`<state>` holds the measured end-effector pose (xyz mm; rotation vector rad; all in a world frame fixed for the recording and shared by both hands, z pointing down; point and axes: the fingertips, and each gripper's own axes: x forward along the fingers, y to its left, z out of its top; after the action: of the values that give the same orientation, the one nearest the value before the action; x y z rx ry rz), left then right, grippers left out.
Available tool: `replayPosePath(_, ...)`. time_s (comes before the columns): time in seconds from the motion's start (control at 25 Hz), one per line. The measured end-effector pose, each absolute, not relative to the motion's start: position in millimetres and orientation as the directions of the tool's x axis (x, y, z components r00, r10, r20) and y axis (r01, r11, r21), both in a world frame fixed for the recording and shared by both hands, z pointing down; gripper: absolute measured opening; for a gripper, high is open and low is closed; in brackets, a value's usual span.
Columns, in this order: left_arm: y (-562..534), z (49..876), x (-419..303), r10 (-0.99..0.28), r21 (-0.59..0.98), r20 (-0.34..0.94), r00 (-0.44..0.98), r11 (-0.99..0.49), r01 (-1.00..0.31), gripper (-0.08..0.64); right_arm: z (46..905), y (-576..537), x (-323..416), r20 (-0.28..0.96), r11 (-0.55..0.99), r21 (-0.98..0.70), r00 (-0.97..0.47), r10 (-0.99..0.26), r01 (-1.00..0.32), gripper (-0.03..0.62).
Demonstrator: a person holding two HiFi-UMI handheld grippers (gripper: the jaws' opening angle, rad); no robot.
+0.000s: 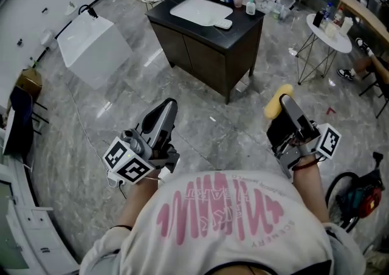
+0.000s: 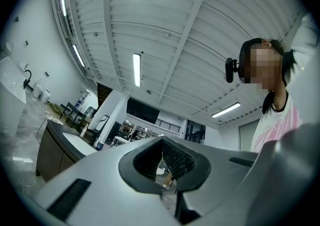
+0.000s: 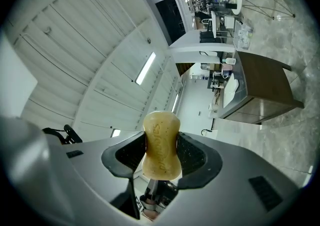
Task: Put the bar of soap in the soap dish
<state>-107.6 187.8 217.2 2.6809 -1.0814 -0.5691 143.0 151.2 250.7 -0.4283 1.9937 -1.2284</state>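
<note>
The right gripper (image 3: 161, 156) is clamped on the bar of soap (image 3: 161, 142), its jaws held partly apart by the bar's narrow waist; the yellow bar stands on end and sticks out past the pads. The left gripper (image 2: 162, 162) has its jaws drawn almost together, with only a thin slit between the pads and nothing in it. In the head view both grippers hang in front of the person's chest, well short of the dark vanity cabinet (image 1: 206, 48). The soap dish (image 1: 223, 24) sits on the vanity's top, at the near right rim of the sink basin (image 1: 197, 9). Bare marble floor (image 1: 200, 125) lies between grippers and vanity. A white box (image 1: 94, 42) stands left of the vanity and a round side table (image 1: 328, 31) right of it.
</note>
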Motion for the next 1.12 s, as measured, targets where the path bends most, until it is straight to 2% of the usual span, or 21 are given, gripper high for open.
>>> replayPosePath(0.48,114.5,227.9,-150.0,-0.672,0.347,-0.302,0.676,-0.738,-0.579,0.009,261.0,92.4,102.1,-0.403,0.474,-0.877,-0.652,-0.643,0.075,0.193)
replayPosePath(1.12,79.4,261.6,-142.1,-0.662,0.335,-0.206,0.72,-0.739,-0.584,0.009,284.2,60.1,97.3,-0.371,0.434,-0.898,-0.641,-0.672,0.065,0.193)
